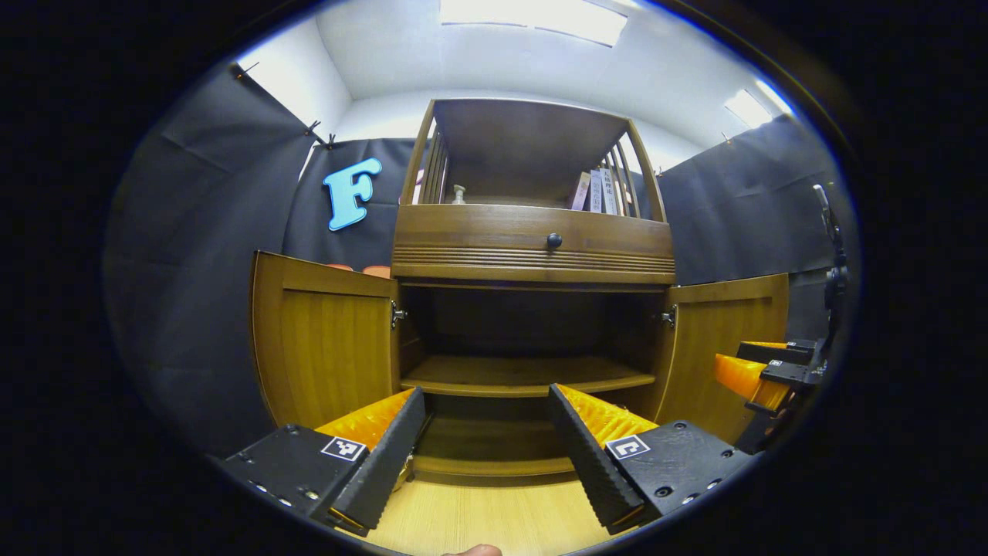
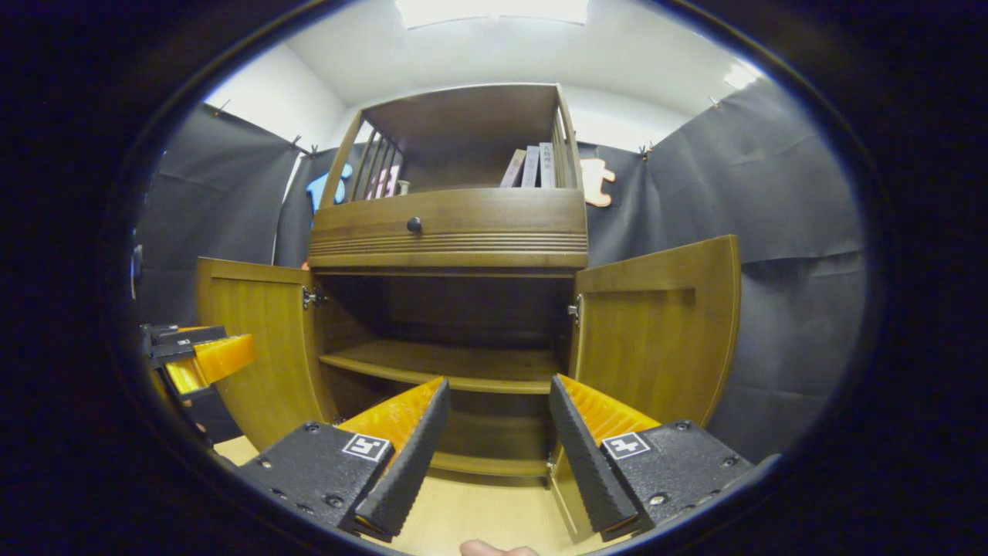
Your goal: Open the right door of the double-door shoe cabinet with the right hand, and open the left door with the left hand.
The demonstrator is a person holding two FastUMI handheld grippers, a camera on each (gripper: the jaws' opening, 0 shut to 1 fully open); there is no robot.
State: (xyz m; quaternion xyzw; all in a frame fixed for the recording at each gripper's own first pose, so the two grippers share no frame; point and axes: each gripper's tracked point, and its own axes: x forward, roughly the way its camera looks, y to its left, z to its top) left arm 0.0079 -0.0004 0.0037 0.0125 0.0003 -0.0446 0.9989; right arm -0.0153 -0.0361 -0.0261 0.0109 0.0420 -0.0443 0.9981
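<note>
The wooden shoe cabinet [image 1: 532,247] stands ahead with both lower doors swung wide. Its left door [image 1: 324,340] and right door [image 1: 725,347] stick out toward me, and the same left door [image 2: 258,340] and right door [image 2: 656,324] flank the dark inside in the right gripper view. An inner shelf [image 1: 525,374] is bare. My left gripper [image 1: 486,440] is open in front of the cabinet's middle, holding nothing. My right gripper [image 2: 494,440] is open too, near the right door's lower edge. The right gripper [image 1: 772,371] also shows at the far right of the left gripper view, and the left gripper [image 2: 197,355] at the left edge of the right gripper view.
A drawer with a dark knob [image 1: 553,240] sits above the doors. The open top shelf holds books [image 1: 598,191] and a small bottle [image 1: 458,193]. Light wooden floor [image 1: 478,517] lies below. Black cloth walls close in on both sides.
</note>
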